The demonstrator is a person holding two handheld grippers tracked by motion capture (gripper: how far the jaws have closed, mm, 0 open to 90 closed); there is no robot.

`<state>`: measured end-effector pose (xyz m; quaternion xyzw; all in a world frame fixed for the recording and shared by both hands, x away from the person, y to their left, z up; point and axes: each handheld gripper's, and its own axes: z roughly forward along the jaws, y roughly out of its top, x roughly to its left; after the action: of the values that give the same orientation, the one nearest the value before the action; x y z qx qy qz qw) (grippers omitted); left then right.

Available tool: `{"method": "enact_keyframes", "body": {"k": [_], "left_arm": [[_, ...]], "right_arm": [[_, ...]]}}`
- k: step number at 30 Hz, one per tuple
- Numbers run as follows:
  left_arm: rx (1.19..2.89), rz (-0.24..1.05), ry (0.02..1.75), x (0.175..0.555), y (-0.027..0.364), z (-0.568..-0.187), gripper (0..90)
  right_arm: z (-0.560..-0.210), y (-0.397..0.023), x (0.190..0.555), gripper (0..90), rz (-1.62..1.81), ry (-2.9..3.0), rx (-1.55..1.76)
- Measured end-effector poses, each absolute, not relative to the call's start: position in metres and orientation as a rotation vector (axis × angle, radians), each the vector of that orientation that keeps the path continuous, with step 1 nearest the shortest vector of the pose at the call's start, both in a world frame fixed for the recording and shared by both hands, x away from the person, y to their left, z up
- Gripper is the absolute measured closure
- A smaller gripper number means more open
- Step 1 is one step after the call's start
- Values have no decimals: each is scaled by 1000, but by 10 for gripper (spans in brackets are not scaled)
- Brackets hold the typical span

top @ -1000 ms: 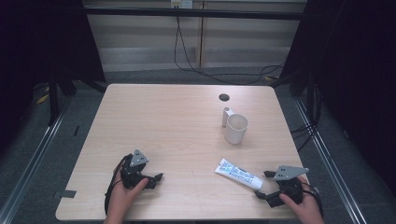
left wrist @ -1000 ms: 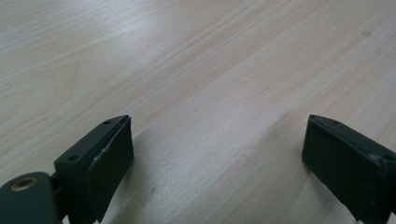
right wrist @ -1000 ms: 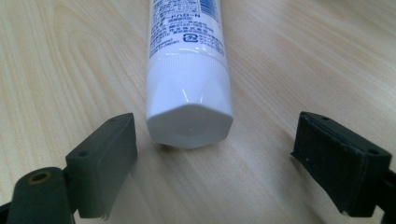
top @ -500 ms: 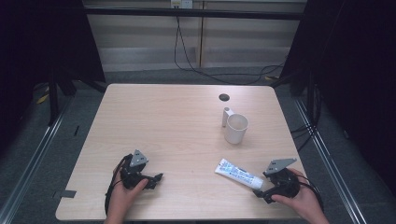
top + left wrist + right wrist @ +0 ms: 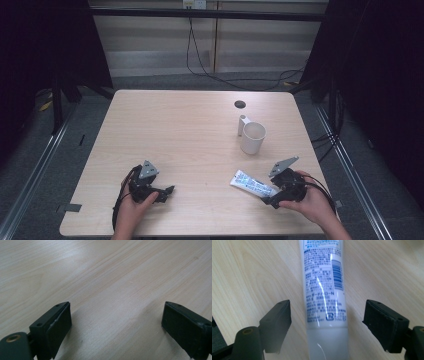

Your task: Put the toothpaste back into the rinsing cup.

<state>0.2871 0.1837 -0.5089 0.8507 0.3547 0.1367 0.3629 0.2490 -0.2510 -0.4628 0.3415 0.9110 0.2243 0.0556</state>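
Note:
A white tube with blue print (image 5: 252, 183) (image 5: 324, 290) lies flat on the wooden table (image 5: 190, 135) near its front right. My right gripper (image 5: 272, 194) (image 5: 327, 327) is open, its jaws standing on either side of the tube's flat crimped end without touching it. A white mug (image 5: 252, 138) stands upright beyond the tube. At the front left, my left gripper (image 5: 166, 192) (image 5: 116, 322) rests low over bare wood, open, with nothing between its jaws.
A small dark round spot (image 5: 240, 104) marks the table behind the mug. A short white upright piece (image 5: 241, 124) stands right beside the mug. Dark curtains and cables surround the table, and metal rails run along the floor on both sides.
My right gripper has moved left and forward along the table, so its jaws now straddle the end of the tube. The left gripper has stayed where it was.

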Motion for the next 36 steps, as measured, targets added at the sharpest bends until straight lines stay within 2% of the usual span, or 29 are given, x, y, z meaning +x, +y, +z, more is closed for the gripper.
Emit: {"method": "enact_keyframes", "body": {"k": [23, 36], "left_arm": [[2193, 352, 911, 287, 184, -509, 90], [2193, 352, 911, 287, 184, -509, 90]], "right_arm": [[-466, -217, 275, 270, 544, 2858, 1016], [-469, -201, 285, 353, 550, 2867, 988]]}}
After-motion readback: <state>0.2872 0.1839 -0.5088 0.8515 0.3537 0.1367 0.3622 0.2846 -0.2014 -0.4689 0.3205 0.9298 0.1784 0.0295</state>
